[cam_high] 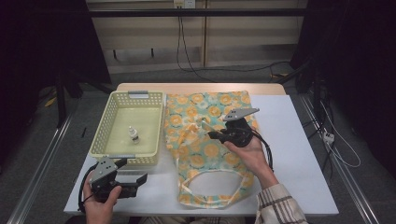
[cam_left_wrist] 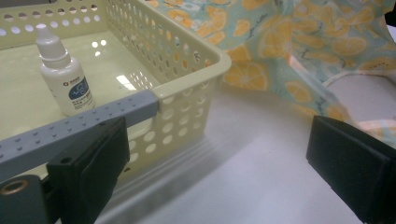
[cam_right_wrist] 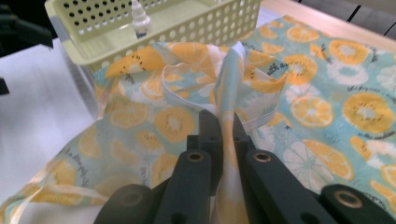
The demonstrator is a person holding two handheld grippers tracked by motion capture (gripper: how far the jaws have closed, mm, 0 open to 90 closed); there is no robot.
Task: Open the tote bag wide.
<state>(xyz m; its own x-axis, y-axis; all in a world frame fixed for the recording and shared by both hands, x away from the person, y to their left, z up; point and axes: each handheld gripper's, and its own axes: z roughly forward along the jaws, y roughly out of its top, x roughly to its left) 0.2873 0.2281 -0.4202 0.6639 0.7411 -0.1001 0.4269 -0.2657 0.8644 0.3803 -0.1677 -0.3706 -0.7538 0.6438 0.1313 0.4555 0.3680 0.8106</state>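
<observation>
Nearest me, my left tool (cam_high: 135, 179) waits released on the desk (cam_high: 299, 154) at seven o'clock below the basket (cam_high: 108, 122), while my right tool (cam_right_wrist: 223, 122) pinches the fruit-print bag (cam_high: 219, 149) at centre, lifting its mouth.

The table (cam_high: 299, 140) is seen from above and in front, at a distance. The basket (cam_left_wrist: 187, 70) and patterned cloth (cam_right_wrist: 299, 98) are viewed close-up along each gripper's jaws, and shared by all views.
</observation>
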